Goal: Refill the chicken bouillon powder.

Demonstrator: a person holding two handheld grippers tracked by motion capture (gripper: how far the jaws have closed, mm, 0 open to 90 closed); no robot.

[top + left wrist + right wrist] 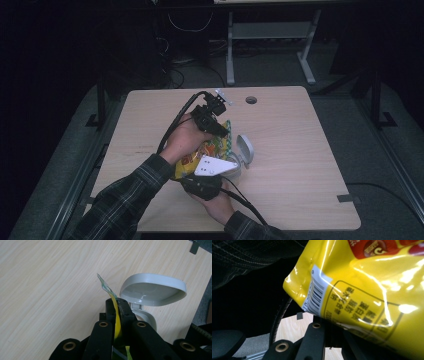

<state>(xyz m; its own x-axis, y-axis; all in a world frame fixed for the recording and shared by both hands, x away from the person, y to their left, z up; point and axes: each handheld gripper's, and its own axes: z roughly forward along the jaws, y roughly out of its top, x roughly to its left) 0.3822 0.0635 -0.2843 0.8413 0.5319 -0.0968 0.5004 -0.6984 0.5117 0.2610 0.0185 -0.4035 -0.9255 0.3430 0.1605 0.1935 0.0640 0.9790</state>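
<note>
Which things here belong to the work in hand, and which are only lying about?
In the work:
- yellow snack bag
- grey container with open lid
- left gripper, shut on the bag's edge
- right gripper, shut on the bag

Lying about:
- nothing else on the table

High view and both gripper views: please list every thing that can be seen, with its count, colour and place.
snack bag: one, yellow with red print, held above the table middle between both grippers
container: one, grey-white, lid open, on the table right of the bag
table: one, light wood, centre of the high view
hole: one, round, near the table's far edge
desk frame: one, grey, on the floor behind
left hand-held gripper: one, black, shut on the bag's edge
right hand-held gripper: one, black, shut on the bag's lower edge
sleeves: two, dark plaid, bottom
</note>
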